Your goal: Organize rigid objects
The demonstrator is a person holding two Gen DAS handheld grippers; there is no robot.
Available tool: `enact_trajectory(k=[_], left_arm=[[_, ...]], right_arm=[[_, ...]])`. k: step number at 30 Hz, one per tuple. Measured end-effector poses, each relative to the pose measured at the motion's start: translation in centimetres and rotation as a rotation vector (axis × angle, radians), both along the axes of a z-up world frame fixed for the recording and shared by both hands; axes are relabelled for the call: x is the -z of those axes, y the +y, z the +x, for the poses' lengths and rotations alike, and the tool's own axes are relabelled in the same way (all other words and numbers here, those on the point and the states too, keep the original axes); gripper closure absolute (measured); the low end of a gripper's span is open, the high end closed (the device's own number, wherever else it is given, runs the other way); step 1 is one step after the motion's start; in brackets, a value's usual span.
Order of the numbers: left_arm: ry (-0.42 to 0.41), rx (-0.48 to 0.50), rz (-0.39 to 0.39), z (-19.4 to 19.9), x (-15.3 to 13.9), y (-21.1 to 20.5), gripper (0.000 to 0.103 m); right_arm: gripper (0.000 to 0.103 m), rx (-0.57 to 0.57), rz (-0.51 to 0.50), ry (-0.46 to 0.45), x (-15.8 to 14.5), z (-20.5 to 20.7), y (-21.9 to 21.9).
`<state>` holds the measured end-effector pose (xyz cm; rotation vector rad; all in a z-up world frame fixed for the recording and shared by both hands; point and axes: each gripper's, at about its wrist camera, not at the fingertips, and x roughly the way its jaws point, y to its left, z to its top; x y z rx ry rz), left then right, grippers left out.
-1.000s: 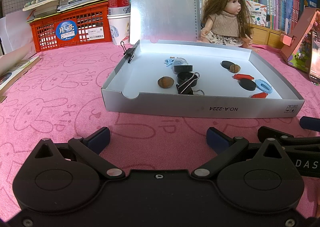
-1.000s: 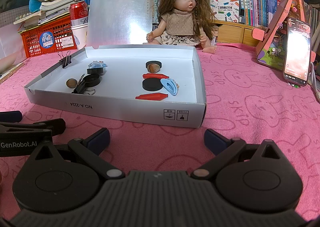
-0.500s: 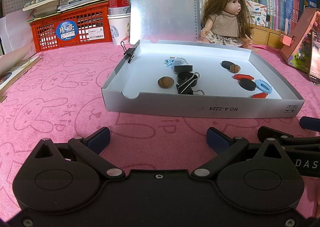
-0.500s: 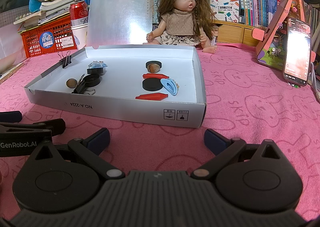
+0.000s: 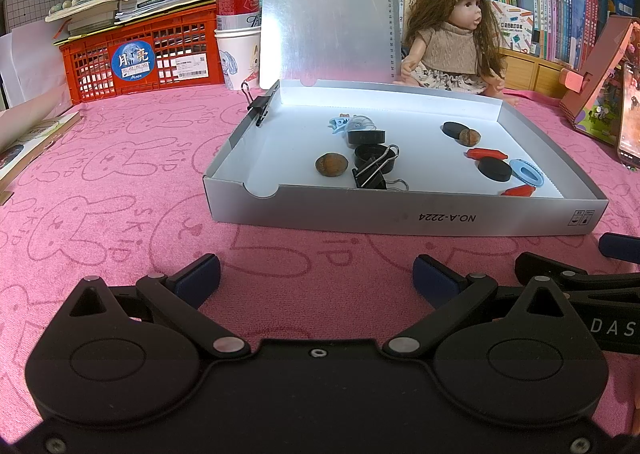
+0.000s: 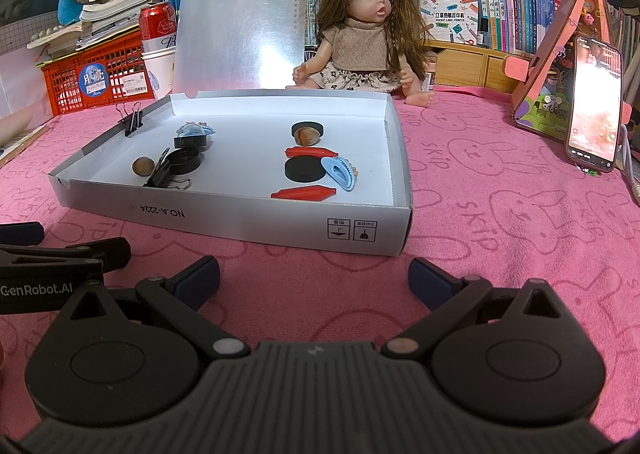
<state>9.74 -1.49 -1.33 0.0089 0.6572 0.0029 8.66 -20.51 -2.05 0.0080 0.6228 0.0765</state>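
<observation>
Both claws rest low over the pink cloth [image 5: 120,182], side by side, in front of the box [image 6: 256,214]. The left gripper [image 5: 316,276] stands wide apart and holds nothing; the right gripper [image 6: 314,274] is also wide and holds nothing. From each camera the box lies at 12 o'clock, so either claw could go straight in over the low near wall.

All the small rigid things lie inside the box, in 2 loose groups. In the right wrist view, at 10 o'clock in the box are a nut [image 6: 143,166], a binder clip [image 6: 162,174], 2 black caps [image 6: 185,159] and a pale blue clip [image 6: 194,130]. Toward 2 o'clock are a second nut [image 6: 306,135] touching a black disc [image 6: 307,127], 2 red pieces [image 6: 310,152], another black disc [image 6: 303,170] and a blue oval [image 6: 340,172] that leans on it. One more binder clip [image 6: 132,119] grips the left wall at 9 o'clock, probably to keep the corner firm.

Like things are not together: nuts, discs and red pieces are split or mixed. This can be a sorting in progress, or it can be a finished gathering into the box; the pictures do not decide it. Behind the box a doll [image 6: 360,42] sits at 12 o'clock, and a phone [image 6: 594,106] stands at 2 o'clock, well apart.
</observation>
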Motion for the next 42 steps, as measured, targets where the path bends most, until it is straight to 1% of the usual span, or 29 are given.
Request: enact_trajectory(k=[36, 42], left_arm=[[-0.002, 0.0, 0.0, 0.0, 0.03, 0.03, 0.0], [-0.01, -0.009, -0.013, -0.2, -0.13, 0.1, 0.0]], right_arm=[[0.0, 0.0, 0.0, -0.002, 0.09, -0.02, 0.0], [0.0, 0.0, -0.002, -0.001, 0.07, -0.07, -0.06]])
